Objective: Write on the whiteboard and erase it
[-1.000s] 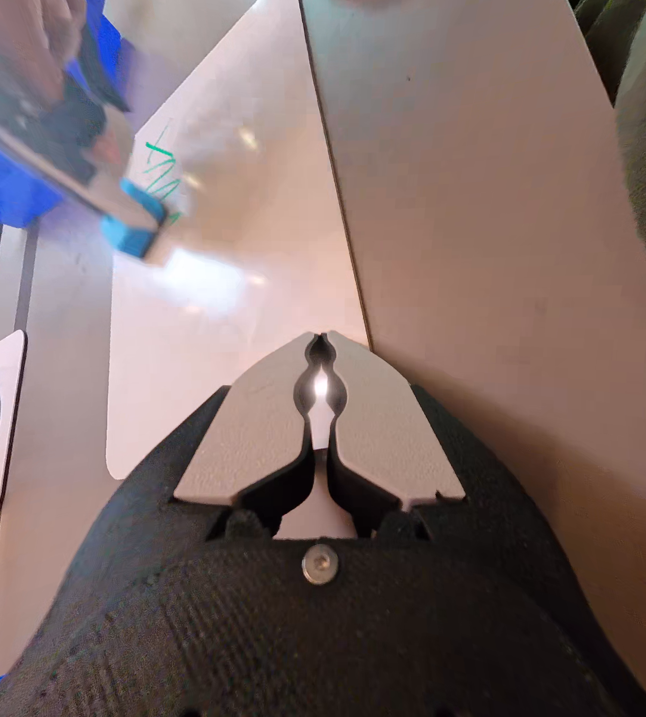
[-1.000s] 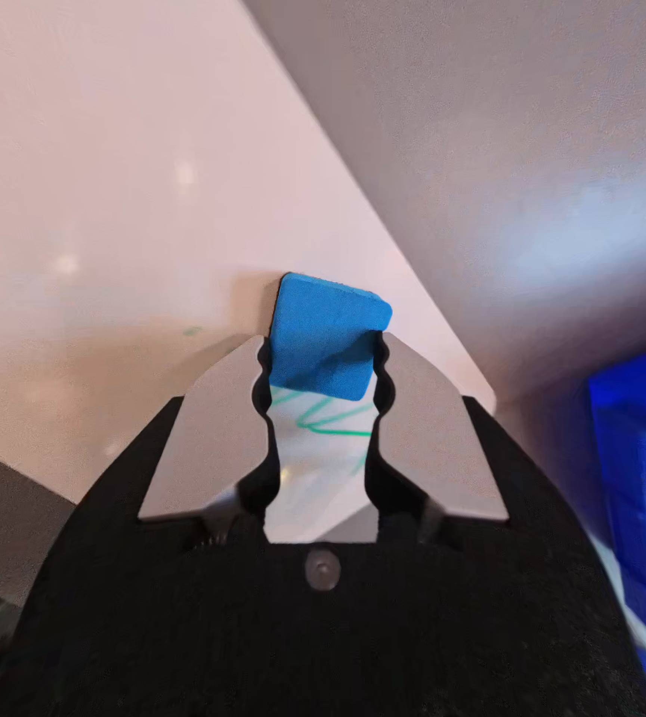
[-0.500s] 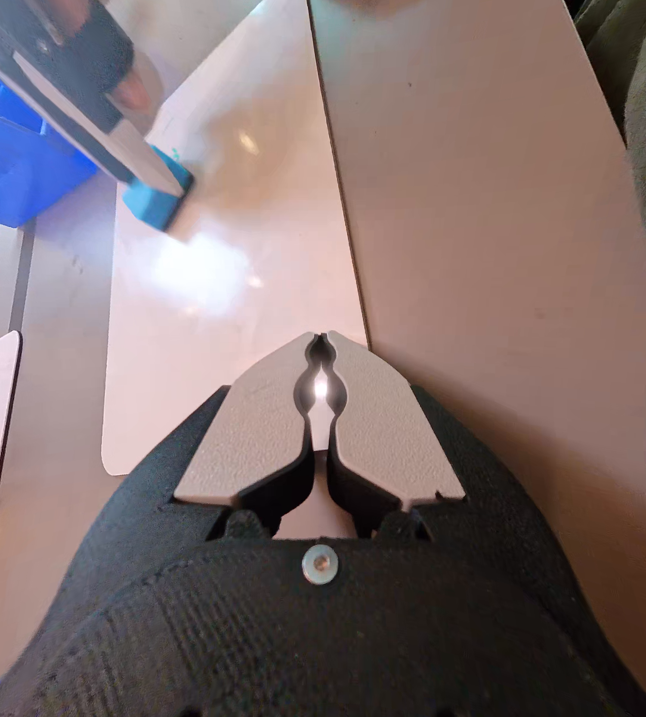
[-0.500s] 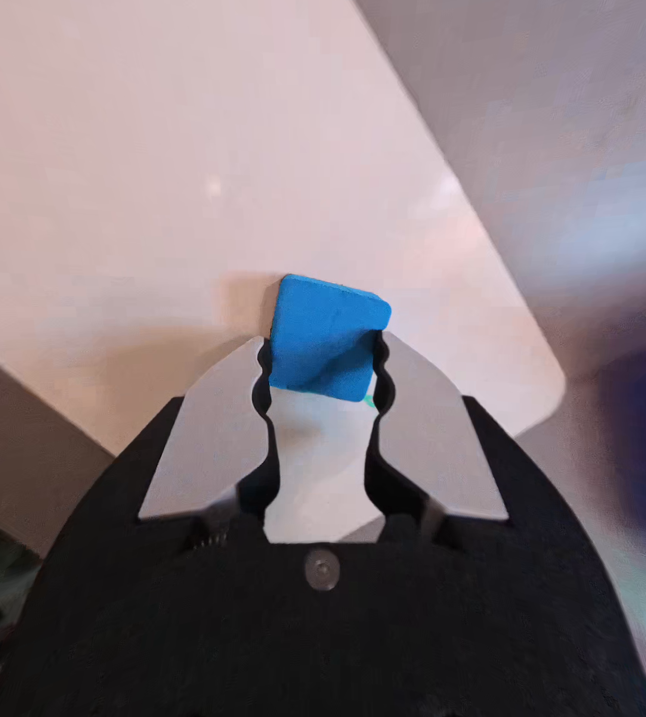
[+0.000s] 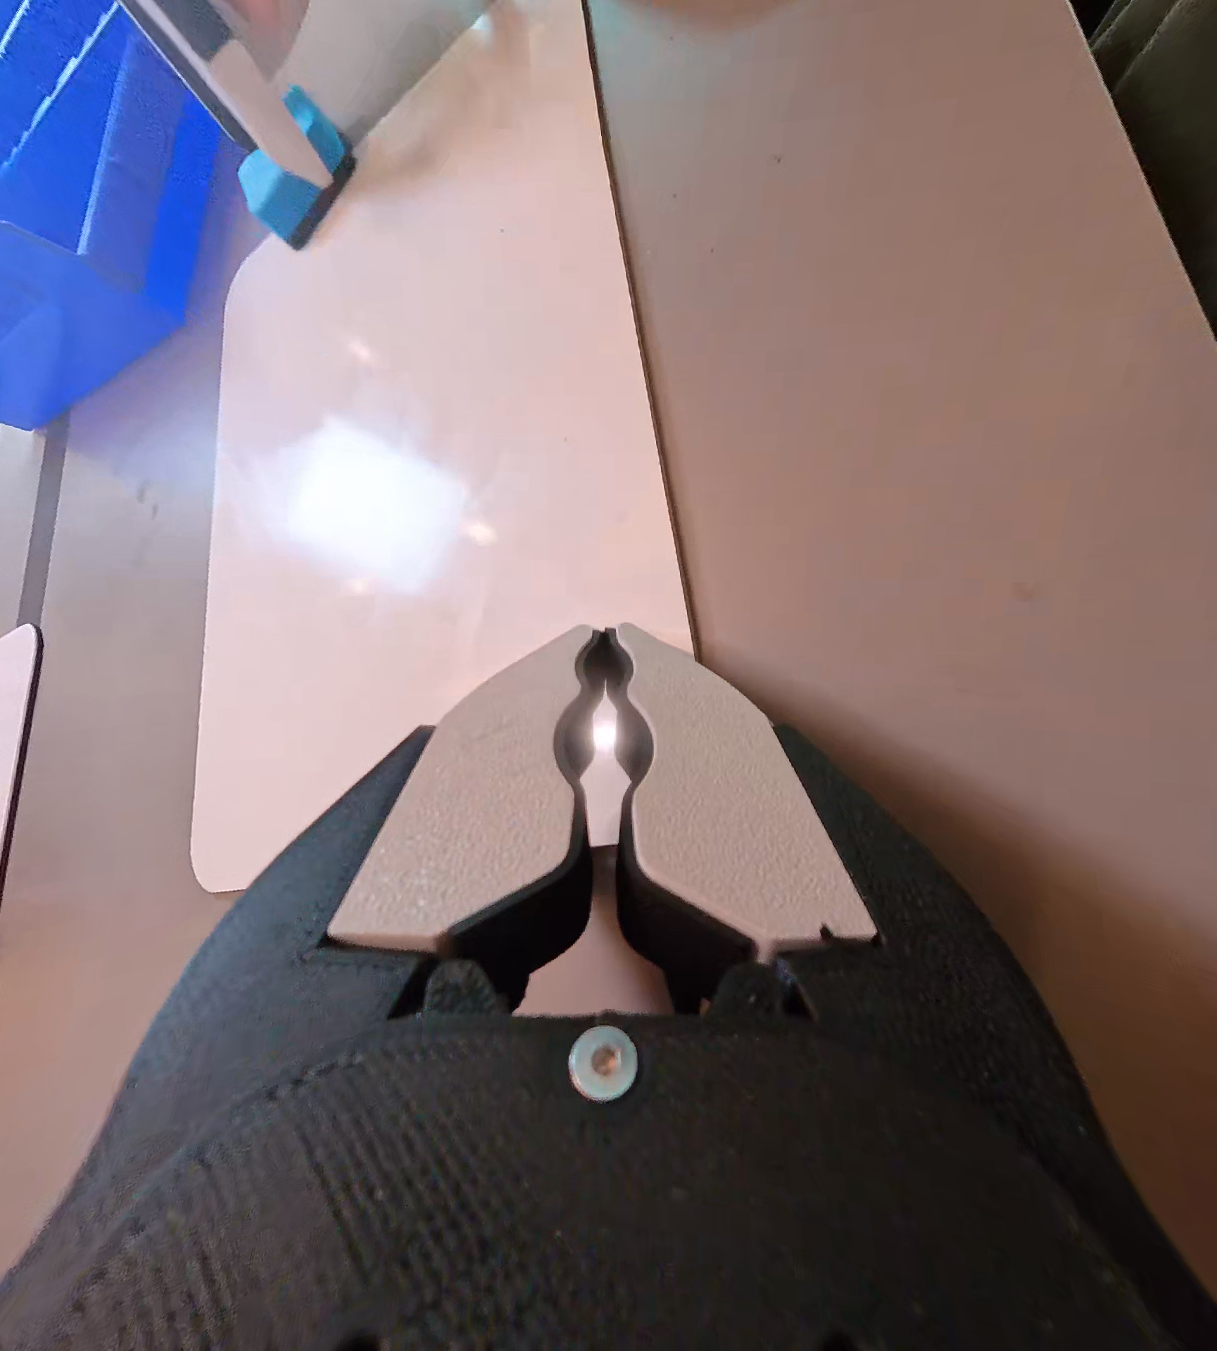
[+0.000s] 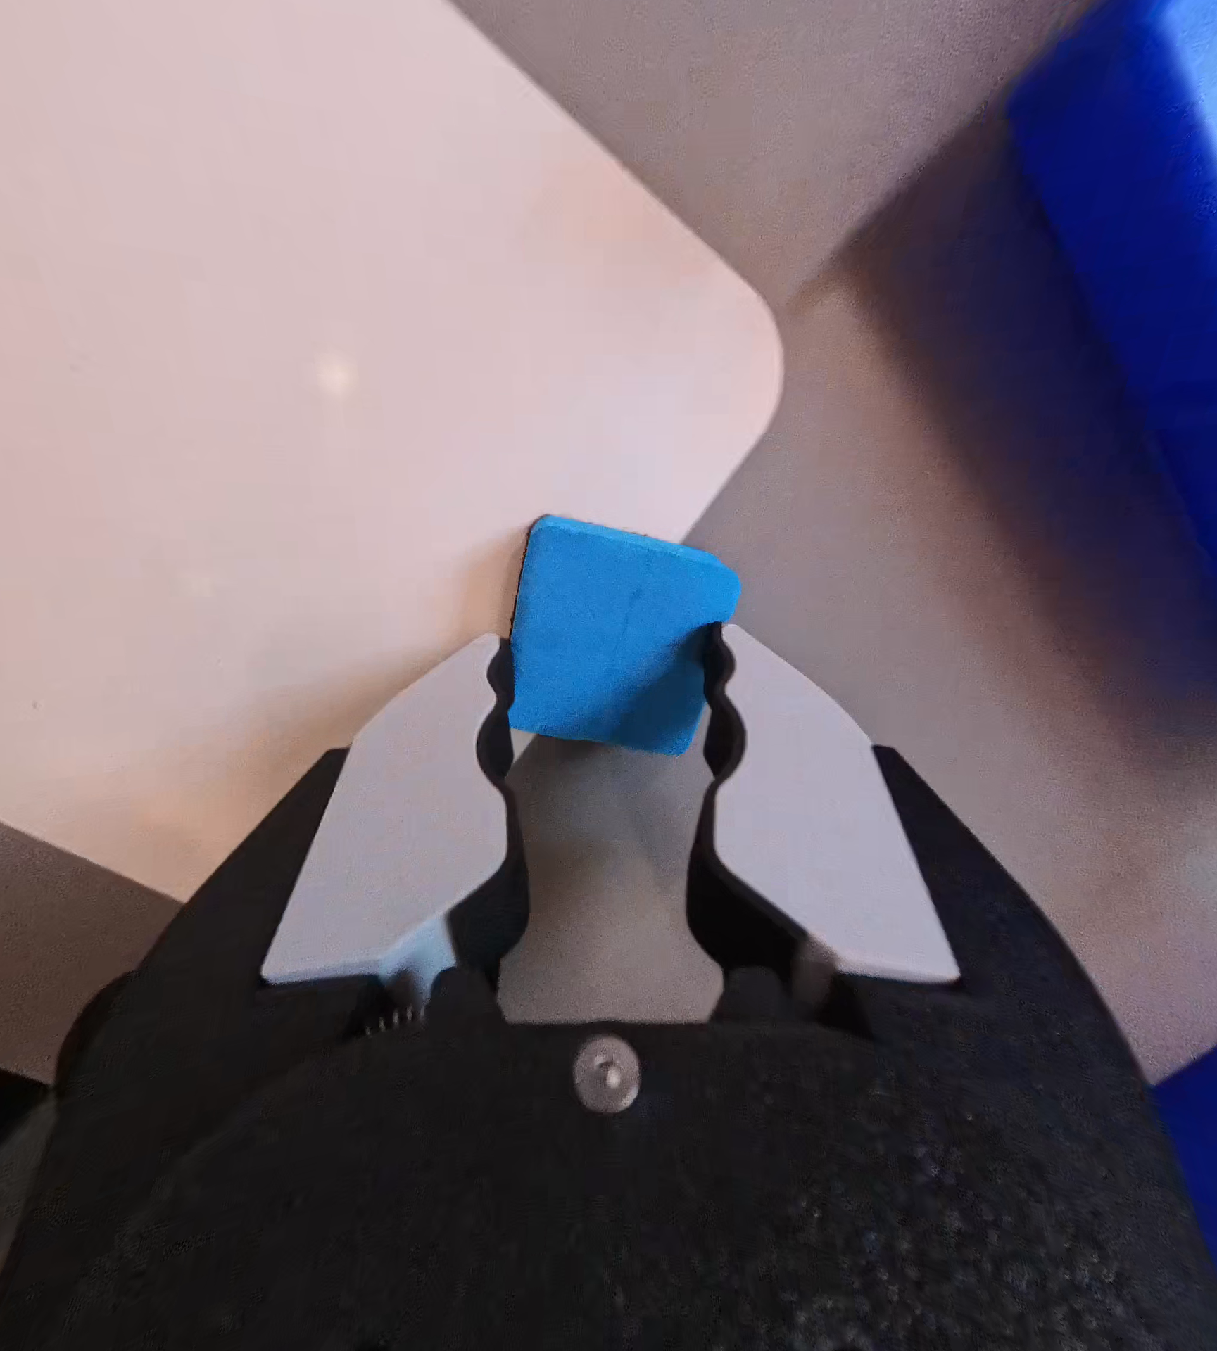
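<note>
Two tongs | left tongs closed bare, low over whiteboard | right tongs clamp blue eraser at whiteboard's edge

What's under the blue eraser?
The blue eraser, pinched in the right gripper, sits over the edge of the whiteboard, partly above the grey table. A dark pad lines its underside. The spot directly beneath is covered.
</note>
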Demonstrator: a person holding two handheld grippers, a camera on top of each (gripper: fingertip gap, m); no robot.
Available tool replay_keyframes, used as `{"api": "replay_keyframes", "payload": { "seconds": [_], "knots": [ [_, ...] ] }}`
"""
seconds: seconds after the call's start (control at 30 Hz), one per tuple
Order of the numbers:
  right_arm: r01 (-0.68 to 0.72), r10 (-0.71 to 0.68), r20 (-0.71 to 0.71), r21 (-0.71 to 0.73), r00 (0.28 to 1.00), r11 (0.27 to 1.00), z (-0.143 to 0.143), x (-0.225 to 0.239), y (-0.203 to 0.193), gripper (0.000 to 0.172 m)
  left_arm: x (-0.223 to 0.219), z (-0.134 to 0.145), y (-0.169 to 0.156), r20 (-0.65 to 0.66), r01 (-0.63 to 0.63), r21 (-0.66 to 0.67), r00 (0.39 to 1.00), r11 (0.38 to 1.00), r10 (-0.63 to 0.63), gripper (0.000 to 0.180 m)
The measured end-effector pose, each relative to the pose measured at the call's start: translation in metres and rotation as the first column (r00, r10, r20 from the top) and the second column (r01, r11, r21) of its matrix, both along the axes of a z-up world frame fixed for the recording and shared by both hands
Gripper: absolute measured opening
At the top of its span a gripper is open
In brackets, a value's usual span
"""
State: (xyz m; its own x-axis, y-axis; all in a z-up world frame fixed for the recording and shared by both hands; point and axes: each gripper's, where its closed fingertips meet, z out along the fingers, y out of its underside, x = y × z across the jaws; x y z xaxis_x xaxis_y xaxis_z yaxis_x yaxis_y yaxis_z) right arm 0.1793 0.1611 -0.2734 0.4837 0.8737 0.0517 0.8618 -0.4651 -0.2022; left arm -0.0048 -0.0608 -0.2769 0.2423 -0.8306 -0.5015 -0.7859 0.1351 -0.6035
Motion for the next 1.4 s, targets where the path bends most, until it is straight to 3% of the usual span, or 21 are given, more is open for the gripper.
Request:
{"api": "replay_keyframes", "payload": {
  "seconds": [0.07,0.13,0.27,0.37,0.47,0.53,0.6,0.7,0.73,0.77,0.83,0.9,0.97,1.07,1.17,1.27,1.37,1.4],
  "knots": [
    [-0.205,0.205,0.024,-0.005,0.978,0.979,0.000,-0.032,-0.044,0.051,0.000,0.000,0.002,0.004,-0.003,-0.011,1.000,1.000,0.003,0.002],
    [-0.307,0.307,0.021,-0.007,0.952,0.952,0.000,-0.059,-0.061,0.051,0.000,0.000,0.002,0.007,-0.007,-0.021,1.000,1.000,0.007,0.001],
    [-0.129,0.130,-0.040,0.035,0.991,0.991,0.001,-0.081,0.016,0.052,-0.002,0.000,0.000,-0.004,-0.008,-0.010,1.000,1.000,0.007,0.001],
    [-0.088,0.099,-0.105,0.105,0.990,0.991,0.001,-0.128,0.059,0.052,-0.003,0.000,0.002,0.002,-0.018,-0.019,1.000,1.000,0.018,0.001],
    [0.076,-0.058,-0.101,0.185,0.993,0.980,-0.001,-0.142,0.110,0.054,-0.007,0.001,0.006,0.015,-0.039,-0.026,0.999,0.999,0.039,0.000],
    [0.124,-0.096,-0.133,0.218,0.986,0.968,0.003,-0.143,0.123,0.065,-0.014,0.004,0.009,0.042,-0.061,-0.029,0.997,0.998,0.062,0.000],
    [0.129,-0.048,-0.270,0.289,0.962,0.949,0.024,-0.152,0.120,0.073,-0.025,0.027,0.017,0.164,-0.108,-0.036,0.980,0.993,0.113,0.000],
    [0.099,0.123,-0.522,0.378,0.844,0.921,0.071,-0.164,0.076,0.078,-0.083,0.083,0.051,0.320,-0.305,-0.031,0.899,0.952,0.298,0.000],
    [0.073,0.175,-0.572,0.384,0.802,0.920,0.081,-0.163,0.053,0.079,-0.115,0.108,0.063,0.369,-0.390,-0.017,0.853,0.921,0.368,0.002],
    [0.049,0.212,-0.603,0.386,0.769,0.921,0.086,-0.158,0.030,0.081,-0.150,0.133,0.072,0.414,-0.483,-0.017,0.793,0.875,0.446,0.025],
    [-0.021,0.276,-0.628,0.382,0.728,0.924,0.088,-0.145,-0.010,0.081,-0.228,0.168,0.084,0.402,-0.646,-0.018,0.694,0.763,0.598,0.028],
    [-0.078,0.314,-0.636,0.371,0.705,0.925,0.085,-0.129,-0.041,0.080,-0.299,0.177,0.091,0.287,-0.750,-0.047,0.623,0.660,0.728,0.028],
    [-0.111,0.334,-0.655,0.358,0.678,0.927,0.081,-0.115,-0.064,0.077,-0.348,0.153,0.092,0.066,-0.779,-0.161,0.604,0.606,0.794,0.027],
    [-0.132,0.350,-0.668,0.355,0.656,0.925,0.077,-0.097,-0.085,0.073,-0.389,0.095,0.077,-0.354,-0.706,-0.270,0.705,0.654,0.615,0.027],
    [-0.125,0.356,-0.663,0.371,0.658,0.920,0.073,-0.082,-0.094,0.072,-0.423,0.059,0.047,-0.656,-0.720,-0.377,0.651,0.583,0.381,0.026],
    [-0.115,0.338,-0.680,0.352,0.651,0.929,0.072,-0.074,-0.096,0.071,-0.458,0.050,0.023,-0.878,-0.781,-0.330,0.461,0.530,0.133,0.027],
    [-0.106,0.321,-0.697,0.333,0.641,0.937,0.069,-0.075,-0.094,0.071,-0.470,0.042,0.017,-0.948,-0.773,-0.294,0.310,0.562,-0.069,0.035],
    [-0.108,0.319,-0.698,0.330,0.641,0.938,0.068,-0.076,-0.094,0.071,-0.469,0.035,0.016,-0.950,-0.757,-0.303,0.291,0.579,-0.116,0.041]
  ]
}}
